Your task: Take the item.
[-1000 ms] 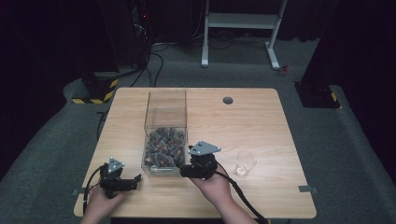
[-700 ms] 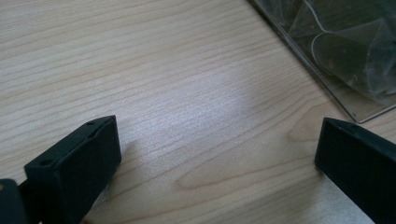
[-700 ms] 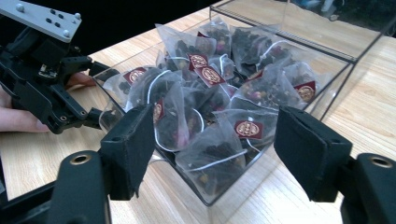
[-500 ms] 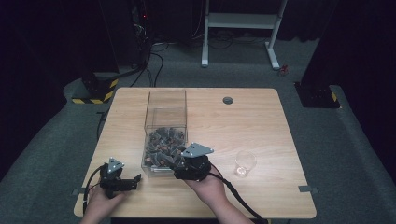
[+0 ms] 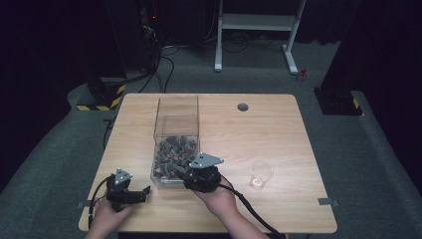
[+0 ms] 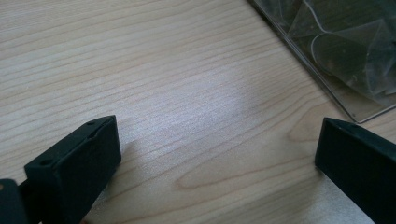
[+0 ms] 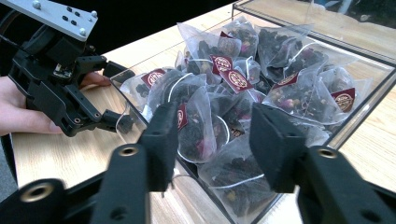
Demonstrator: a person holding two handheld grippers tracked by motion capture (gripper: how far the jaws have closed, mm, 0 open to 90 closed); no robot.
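Note:
A clear plastic box on the wooden table holds several pyramid tea bags with red tags. My right gripper is open at the box's near end, its jaws spread over the tea bags with nothing between them. In the high view this right gripper leans over the box's near rim. My left gripper rests low on the table left of the box, open, its fingers wide apart over bare wood. The box's corner lies just ahead of it.
A small clear glass stands on the table right of the right hand. A round cable hole sits near the far edge. The left gripper and its hand appear beyond the box in the right gripper view.
My right gripper has moved left and forward from beside the glass to the box's near end, over the tea bags. The left gripper has stayed put.

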